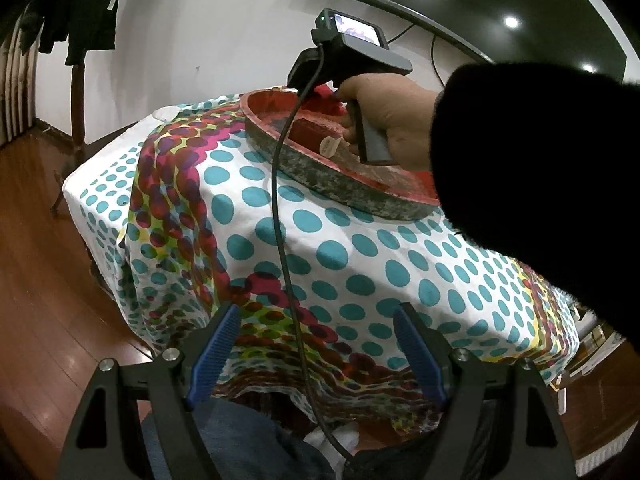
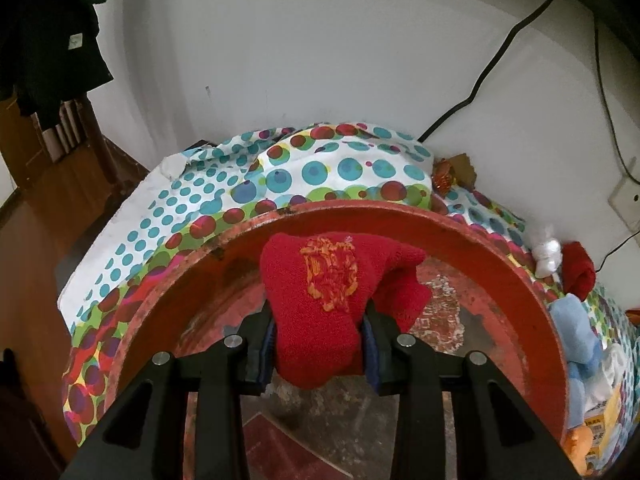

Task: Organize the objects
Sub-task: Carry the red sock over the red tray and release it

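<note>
My right gripper [image 2: 320, 332] is shut on a red knitted sock [image 2: 320, 296] with orange embroidery and holds it over the inside of a round red tray [image 2: 500, 256]. The same tray [image 1: 320, 176] shows in the left wrist view on the dotted tablecloth [image 1: 340, 264], with a dark red box [image 1: 316, 132] lying in it and the right gripper's handle [image 1: 360, 72] above it. My left gripper [image 1: 316, 344] is open and empty, low over the near edge of the table.
To the right of the tray lie another red sock [image 2: 578, 270], a white bundle [image 2: 548, 256], light blue cloth [image 2: 576, 336] and a yellow box [image 2: 604, 420]. A black cable [image 1: 280, 208] hangs across the table. Wooden floor [image 1: 48, 280] lies left. A wall stands behind.
</note>
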Motion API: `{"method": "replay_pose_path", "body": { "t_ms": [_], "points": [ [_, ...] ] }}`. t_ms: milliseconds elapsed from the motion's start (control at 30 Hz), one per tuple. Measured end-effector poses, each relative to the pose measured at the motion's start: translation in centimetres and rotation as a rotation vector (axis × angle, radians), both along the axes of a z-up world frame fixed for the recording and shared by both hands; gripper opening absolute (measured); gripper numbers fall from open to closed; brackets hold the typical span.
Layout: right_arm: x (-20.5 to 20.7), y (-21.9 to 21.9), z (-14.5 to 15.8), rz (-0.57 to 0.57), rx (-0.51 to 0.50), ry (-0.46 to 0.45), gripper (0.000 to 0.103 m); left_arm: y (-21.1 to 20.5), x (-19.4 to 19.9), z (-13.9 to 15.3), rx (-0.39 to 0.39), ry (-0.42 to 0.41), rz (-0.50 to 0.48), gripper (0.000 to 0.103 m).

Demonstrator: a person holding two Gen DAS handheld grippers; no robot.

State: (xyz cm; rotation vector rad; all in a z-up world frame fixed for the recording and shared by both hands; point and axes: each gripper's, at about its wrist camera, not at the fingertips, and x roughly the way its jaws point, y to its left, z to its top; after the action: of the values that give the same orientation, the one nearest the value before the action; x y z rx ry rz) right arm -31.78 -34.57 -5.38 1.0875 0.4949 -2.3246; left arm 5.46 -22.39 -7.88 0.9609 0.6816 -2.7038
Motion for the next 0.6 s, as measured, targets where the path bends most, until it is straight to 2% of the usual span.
{"method": "replay_pose_path", "body": {
  "t_ms": [33, 67, 133, 200, 367, 467, 567, 600],
  "points": [
    [-0.1, -0.1, -0.1, 0.001, -0.004, -0.011, 0.058, 0.0, 0.0, 0.0, 0.002, -0.001, 0.0, 0.081],
    [-0.2, -0.1, -0.2, 0.003, -0.012, -0.022, 0.074, 0.0, 0.0, 0.0, 0.001, 0.003, -0.002, 0.081],
    [0.6, 0.6, 1.1, 0.007, -0.069, 0.033, 0.077, 0.0, 0.2, 0.3, -0.006, 0.019, 0.0, 0.081],
    [1.7, 1.7, 3.0, 0.005, -0.117, 0.103, 0.096, 0.3, 0.4, 0.6, -0.025, 0.036, 0.001, 0.081],
    [2.8, 6.6, 6.9, -0.022, -0.188, 0.182, 0.097, 1.8, 0.9, 1.6, -0.106, 0.084, -0.021, 0.081],
    [3.3, 11.4, 7.8, -0.091, -0.144, 0.276, 0.099, 3.4, 1.6, 2.8, -0.185, 0.145, -0.044, 0.081],
    [3.4, 18.3, 7.9, -0.183, -0.081, 0.364, 0.1, 5.2, 3.3, 4.6, -0.263, 0.258, -0.06, 0.081],
    [3.2, 21.8, 7.8, -0.229, -0.077, 0.377, 0.1, 5.7, 3.6, 5.1, -0.281, 0.284, -0.065, 0.081]
  ]
}}
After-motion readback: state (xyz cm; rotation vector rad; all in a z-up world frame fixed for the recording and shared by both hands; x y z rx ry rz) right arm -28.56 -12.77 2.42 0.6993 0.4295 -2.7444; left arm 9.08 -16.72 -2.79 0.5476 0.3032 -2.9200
